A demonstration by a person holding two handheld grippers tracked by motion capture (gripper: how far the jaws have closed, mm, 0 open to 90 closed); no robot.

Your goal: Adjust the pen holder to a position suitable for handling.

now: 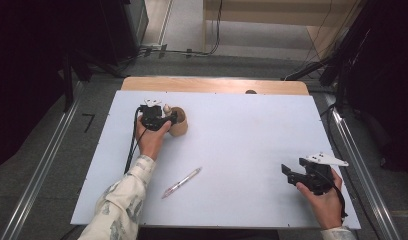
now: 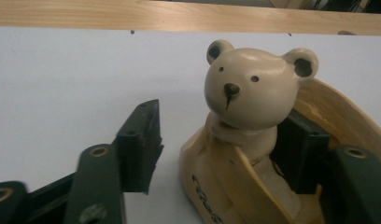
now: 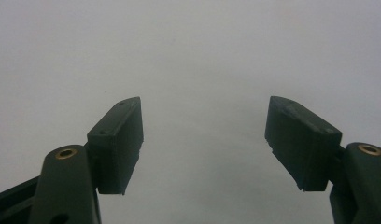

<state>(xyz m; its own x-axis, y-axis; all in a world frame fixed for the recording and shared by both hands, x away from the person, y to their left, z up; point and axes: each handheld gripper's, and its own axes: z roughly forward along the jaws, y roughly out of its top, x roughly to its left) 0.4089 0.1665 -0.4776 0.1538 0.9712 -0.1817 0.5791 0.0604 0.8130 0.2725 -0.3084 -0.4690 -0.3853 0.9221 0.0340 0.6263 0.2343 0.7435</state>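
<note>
A tan pen holder (image 1: 179, 124) with a small bear figure (image 2: 247, 86) on its front stands at the back left of the white board (image 1: 252, 135). My left gripper (image 1: 171, 119) is open around it. One jaw sits inside the cup behind the bear, and the other stands outside with a gap to the holder's wall (image 2: 205, 163). A clear pen with pink parts (image 1: 181, 182) lies on the board near the front, left of centre. My right gripper (image 1: 288, 173) hovers open at the front right, with bare white board between its jaws in the right gripper view (image 3: 205, 112).
The table's wooden back edge (image 1: 212, 85) runs behind the white board. The left gripper's black cable (image 1: 132, 145) trails along the person's patterned sleeve (image 1: 119, 205). Metal rails (image 1: 42, 170) flank the table on both sides.
</note>
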